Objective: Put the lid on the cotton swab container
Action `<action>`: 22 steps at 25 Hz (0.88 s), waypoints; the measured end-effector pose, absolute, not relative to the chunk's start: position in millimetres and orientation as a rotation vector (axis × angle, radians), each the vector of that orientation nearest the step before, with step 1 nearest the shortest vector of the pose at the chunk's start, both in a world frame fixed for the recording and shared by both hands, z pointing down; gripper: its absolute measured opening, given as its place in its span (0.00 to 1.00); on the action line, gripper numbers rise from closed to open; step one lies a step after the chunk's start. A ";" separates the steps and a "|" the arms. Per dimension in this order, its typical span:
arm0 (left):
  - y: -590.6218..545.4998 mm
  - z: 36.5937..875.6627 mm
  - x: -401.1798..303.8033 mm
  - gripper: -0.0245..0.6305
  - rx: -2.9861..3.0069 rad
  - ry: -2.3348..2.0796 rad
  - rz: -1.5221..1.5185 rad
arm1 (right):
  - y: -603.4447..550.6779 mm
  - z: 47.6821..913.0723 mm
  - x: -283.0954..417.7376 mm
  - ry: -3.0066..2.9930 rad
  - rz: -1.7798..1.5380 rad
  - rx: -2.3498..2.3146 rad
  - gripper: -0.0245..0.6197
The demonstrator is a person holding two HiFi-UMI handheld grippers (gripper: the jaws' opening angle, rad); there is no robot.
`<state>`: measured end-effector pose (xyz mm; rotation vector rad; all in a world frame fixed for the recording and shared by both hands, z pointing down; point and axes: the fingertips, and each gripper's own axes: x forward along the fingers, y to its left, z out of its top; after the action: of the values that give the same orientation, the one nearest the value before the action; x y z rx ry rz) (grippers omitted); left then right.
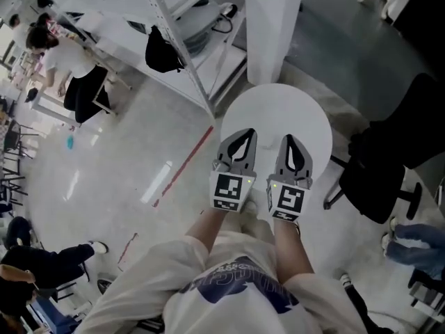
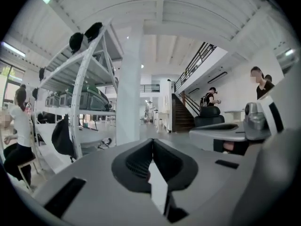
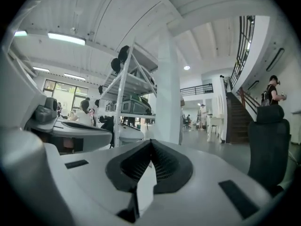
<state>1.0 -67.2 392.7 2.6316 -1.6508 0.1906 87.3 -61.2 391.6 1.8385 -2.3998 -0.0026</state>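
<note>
No cotton swab container and no lid shows in any view. In the head view both grippers are held side by side, close to my chest, over the near edge of a round white table [image 1: 278,106]. My left gripper [image 1: 245,132] is shut, with its dark pads pressed together and nothing between them; in the left gripper view [image 2: 151,141] it points level across the room. My right gripper [image 1: 289,138] is shut and empty too, and the right gripper view [image 3: 150,142] also looks out level. The marker cubes face the head camera.
A white pillar [image 1: 271,26] stands just behind the table. A metal shelf rack [image 1: 174,40] with a black bag [image 1: 163,51] hanging on it is to the left. A black office chair [image 1: 396,158] is at the right. People sit and stand at the far left.
</note>
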 end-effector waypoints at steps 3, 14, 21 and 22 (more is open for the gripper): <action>-58.2 373.3 1.7 0.04 2.664 -1.715 0.171 | -50.1 381.9 80.3 -2.419 -0.049 1.829 0.05; -66.5 338.1 -7.9 0.04 2.735 -1.726 0.077 | -52.6 339.0 100.7 -2.344 -0.165 1.999 0.05; -67.3 337.2 -16.0 0.04 2.765 -1.690 0.064 | -51.2 337.8 86.4 -2.310 -0.207 1.985 0.05; -68.3 336.8 -17.4 0.04 2.767 -1.686 0.064 | -52.1 337.1 84.7 -2.308 -0.211 1.982 0.05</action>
<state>-17.4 -68.3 336.8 2.7667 -1.6861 0.0642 84.7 -52.1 337.1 1.9825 -2.3078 -0.2108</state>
